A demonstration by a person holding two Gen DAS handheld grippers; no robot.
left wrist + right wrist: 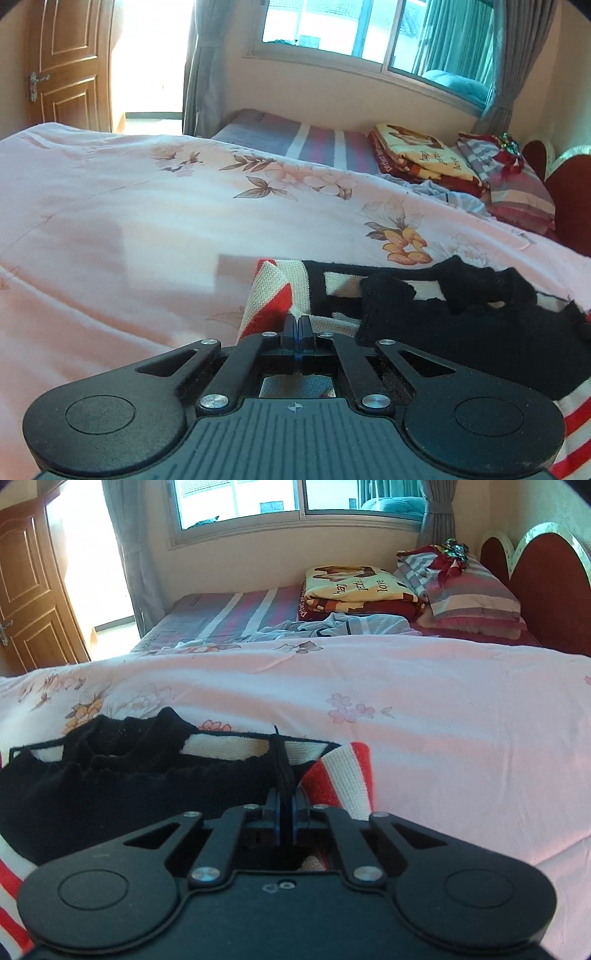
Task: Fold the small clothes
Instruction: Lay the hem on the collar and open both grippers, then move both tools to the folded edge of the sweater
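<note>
Both grippers sit low over the knit sweater (461,332), which lies on the pink floral bedspread (129,221). Left gripper (299,321): jaws together, at the red-and-cream striped sleeve (269,295); can't tell if any fabric is caught. Right gripper (284,797): jaws nearly together, pinching a black fold (282,764) of the sweater that stands up between the pads. Folded blankets (354,587) and pillows (472,594) stacked well behind, near the headboard (535,565).

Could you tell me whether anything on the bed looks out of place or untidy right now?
Yes: a light blue garment lies crumpled on the striped sheet, between the folded blanket and the pink cover. Everything else there is folded or stacked.
</note>
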